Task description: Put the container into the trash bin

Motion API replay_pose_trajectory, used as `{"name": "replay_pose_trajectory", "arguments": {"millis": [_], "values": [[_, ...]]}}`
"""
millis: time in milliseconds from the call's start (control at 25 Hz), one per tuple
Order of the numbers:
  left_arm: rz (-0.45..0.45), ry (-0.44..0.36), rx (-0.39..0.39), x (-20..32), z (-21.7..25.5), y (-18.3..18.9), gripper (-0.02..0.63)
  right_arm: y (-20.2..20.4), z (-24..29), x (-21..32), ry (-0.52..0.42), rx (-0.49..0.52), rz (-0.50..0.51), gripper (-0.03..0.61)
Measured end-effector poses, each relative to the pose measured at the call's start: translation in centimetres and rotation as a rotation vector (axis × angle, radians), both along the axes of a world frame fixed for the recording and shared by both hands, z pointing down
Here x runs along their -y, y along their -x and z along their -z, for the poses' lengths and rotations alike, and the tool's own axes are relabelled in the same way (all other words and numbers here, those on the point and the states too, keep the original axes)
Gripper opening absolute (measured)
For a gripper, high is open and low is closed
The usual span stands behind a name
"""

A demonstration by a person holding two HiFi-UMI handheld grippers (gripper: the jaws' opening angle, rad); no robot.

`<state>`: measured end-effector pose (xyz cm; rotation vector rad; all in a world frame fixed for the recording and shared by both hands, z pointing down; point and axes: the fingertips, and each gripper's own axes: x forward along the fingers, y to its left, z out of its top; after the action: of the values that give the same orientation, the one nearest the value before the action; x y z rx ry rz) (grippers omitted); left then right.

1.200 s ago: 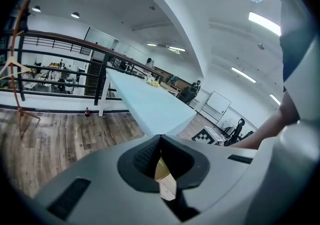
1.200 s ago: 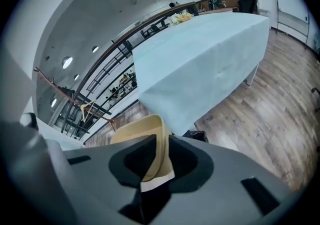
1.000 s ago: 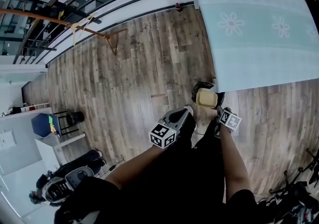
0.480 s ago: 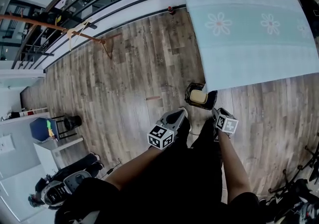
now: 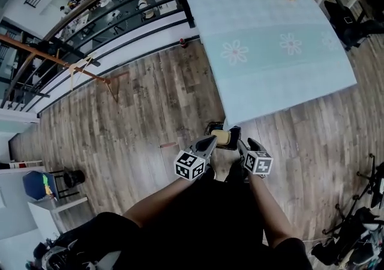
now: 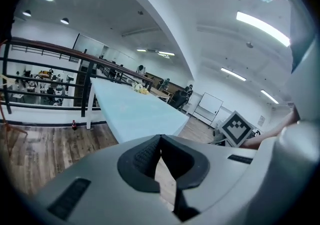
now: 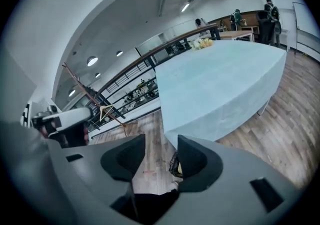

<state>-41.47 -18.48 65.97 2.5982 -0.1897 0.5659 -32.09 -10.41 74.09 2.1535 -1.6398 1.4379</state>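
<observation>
**A:** why was nothing gripped? The right gripper's (image 5: 243,144) jaws stood apart and empty, and the left gripper's (image 5: 210,140) jaws were pressed together on nothing.

**B:** probably because the job looked done. The yellowish container (image 5: 222,137) sat in the black trash bin (image 5: 235,131), just ahead of both jaw pairs, by the bench (image 5: 270,53) edge.

**A:** how deep though?

**B:** couldn't tell. In the right gripper view one jaw covered most of the bin, and the left gripper view missed it entirely.

Pale mint tablecloth (image 5: 270,41) with white flowers; brown streaky plank floor (image 5: 150,107); pale yellow container (image 5: 222,137); black trash bin (image 5: 236,132).
</observation>
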Motion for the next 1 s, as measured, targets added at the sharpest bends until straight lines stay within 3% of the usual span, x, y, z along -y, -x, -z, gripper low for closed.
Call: {"name": "replay_pose_trajectory", "arguments": {"millis": [240,480,640,840,1000], "values": [[-0.036,-0.032,-0.118,1.5,5.0,-3.0,0.014,-2.2,9.5,1.3,-0.171,-0.106,-0.087,0.127],[-0.102,-0.095,-0.235,1.1,10.5,-3.0,0.014,-0.7,16.1,2.7,-0.264,-0.228,-0.098,0.057],[-0.112,-0.131,-0.258,1.5,12.7,-2.9,0.014,0.6,19.2,3.4,-0.316,-0.275,-0.117,0.043],[-0.106,-0.129,-0.311,1.9,15.1,-2.2,0.014,1.9,23.0,3.9,-0.411,-0.409,-0.090,0.043],[-0.103,-0.161,-0.314,2.1,15.3,-1.7,0.014,2.9,24.1,4.6,-0.425,-0.464,-0.064,0.038]]}}
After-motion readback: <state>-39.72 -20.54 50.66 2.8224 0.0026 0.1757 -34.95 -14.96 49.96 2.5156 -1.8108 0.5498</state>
